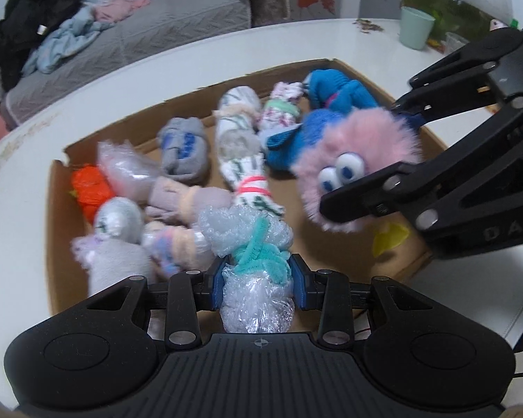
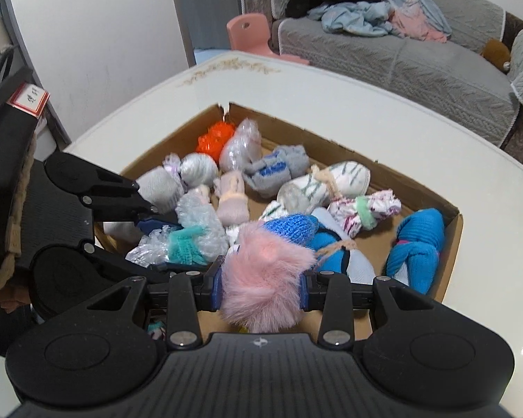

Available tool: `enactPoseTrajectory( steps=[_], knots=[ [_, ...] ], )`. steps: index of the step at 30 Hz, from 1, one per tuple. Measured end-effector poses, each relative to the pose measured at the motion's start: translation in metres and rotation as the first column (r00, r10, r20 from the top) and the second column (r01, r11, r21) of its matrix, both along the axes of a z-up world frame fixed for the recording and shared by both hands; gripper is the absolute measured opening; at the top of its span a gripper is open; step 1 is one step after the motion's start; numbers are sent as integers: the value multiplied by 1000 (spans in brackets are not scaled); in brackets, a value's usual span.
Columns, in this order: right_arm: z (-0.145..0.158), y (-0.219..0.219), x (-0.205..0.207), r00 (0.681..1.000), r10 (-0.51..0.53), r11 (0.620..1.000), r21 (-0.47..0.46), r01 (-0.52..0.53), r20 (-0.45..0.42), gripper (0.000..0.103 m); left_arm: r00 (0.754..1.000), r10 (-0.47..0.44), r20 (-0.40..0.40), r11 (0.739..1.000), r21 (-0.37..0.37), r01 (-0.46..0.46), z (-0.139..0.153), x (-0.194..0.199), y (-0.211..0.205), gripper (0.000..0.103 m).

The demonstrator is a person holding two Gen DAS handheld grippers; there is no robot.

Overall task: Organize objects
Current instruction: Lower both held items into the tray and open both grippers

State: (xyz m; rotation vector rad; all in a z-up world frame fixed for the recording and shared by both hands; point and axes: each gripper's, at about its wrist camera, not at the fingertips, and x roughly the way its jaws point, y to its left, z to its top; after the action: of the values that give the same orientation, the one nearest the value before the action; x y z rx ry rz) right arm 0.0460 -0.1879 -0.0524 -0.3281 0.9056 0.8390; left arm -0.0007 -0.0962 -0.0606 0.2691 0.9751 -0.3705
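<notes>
Left gripper [image 1: 258, 280]: clamped on a bubble-wrap bundle [image 1: 256, 275] tied with teal yarn, at the near edge of the box [image 1: 383, 271].
Right gripper [image 2: 261, 287]: clamped on a pink furry toy [image 2: 265, 278] over the box.
Box contents: rolled socks [image 1: 240, 139].
Support: white table [image 1: 191, 59].

black ribbed grippers, blue-padded jaws

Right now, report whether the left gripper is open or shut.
Shut. The left gripper has its blue pads pressed against both sides of the bubble-wrap bundle tied with teal pipe cleaner.
</notes>
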Motion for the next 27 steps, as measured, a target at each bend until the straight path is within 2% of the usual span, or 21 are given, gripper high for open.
enactPoseTrajectory(
  steps=[6,10,12,16,20,27],
  knots=[
    [-7,-2,2,1000,-5,1000,-19,4,-25,35,999,-33,-23,999,11,33,-6,-1,-4,44],
    [-13,1,3,999,1,999,-37,-3,-49,35,1000,6,-27,1000,19,-6,-8,3,5,44],
    [-16,3,3,997,11,1000,-28,-13,-72,35,1000,7,-17,999,50,-6,-7,4,5,44],
    [-21,12,1,995,38,999,-28,-40,-93,35,999,41,-35,998,45,-40,-7,10,14,44],
    [-27,17,6,991,45,999,-20,-48,-123,35,998,27,-54,999,42,-25,-6,16,20,46],
    [-35,23,25,982,9,1000,9,-7,-188,35,998,30,-49,998,51,-28,-7,12,20,46]
  ],
)
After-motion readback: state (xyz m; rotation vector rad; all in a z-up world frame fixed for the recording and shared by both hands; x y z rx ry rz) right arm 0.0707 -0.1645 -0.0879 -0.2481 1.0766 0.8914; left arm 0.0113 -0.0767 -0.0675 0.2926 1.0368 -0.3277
